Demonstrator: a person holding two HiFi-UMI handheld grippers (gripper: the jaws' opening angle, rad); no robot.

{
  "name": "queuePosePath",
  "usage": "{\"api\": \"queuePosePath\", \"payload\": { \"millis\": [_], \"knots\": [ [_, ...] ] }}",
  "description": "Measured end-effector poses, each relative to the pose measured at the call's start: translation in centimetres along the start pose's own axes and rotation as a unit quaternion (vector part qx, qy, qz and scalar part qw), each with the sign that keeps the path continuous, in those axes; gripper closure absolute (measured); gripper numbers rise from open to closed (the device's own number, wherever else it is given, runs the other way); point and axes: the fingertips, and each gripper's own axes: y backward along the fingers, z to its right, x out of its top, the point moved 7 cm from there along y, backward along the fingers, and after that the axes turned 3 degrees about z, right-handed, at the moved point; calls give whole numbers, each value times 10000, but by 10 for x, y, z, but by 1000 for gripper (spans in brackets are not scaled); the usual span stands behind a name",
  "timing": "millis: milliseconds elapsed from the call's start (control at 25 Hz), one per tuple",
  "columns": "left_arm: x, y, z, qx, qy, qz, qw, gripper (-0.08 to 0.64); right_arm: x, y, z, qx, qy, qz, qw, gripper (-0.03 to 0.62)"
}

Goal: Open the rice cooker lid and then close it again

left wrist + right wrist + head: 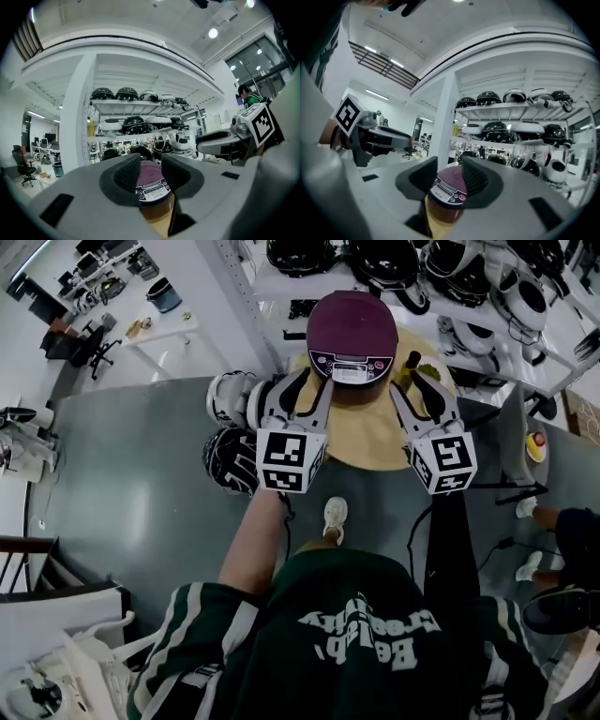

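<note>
A rice cooker (352, 334) with a maroon lid and a white control panel stands on a round wooden table (370, 448), its lid down. My left gripper (307, 390) reaches toward the cooker's front left, jaws open and empty, just short of the body. At the cooker's front right my right gripper (415, 388) is also open and empty. In the left gripper view the cooker (151, 182) shows beyond the gap of the left gripper (151, 172), with the right gripper (224, 139) off to the side. The right gripper view frames the cooker (449, 186) between the jaws of the right gripper (449, 176).
A white shelf rack (441, 296) with several black and white rounded appliances stands right behind the table. Two more such items (230, 427) sit at the table's left. A white pillar (75, 117) rises at the left. Another person's feet (539, 512) are at the right.
</note>
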Motion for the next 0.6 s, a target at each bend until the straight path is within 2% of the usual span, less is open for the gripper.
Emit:
{"api": "queuePosePath", "payload": {
  "millis": [280, 600],
  "knots": [
    [-15, -65, -49, -336, 128, -32, 9994, 431, -11, -79, 13, 119, 103, -366, 9992, 423],
    [-47, -106, -77, -600, 212, -185, 9978, 431, -48, -135, 11, 449, 4, -992, 9941, 423]
  ]
}}
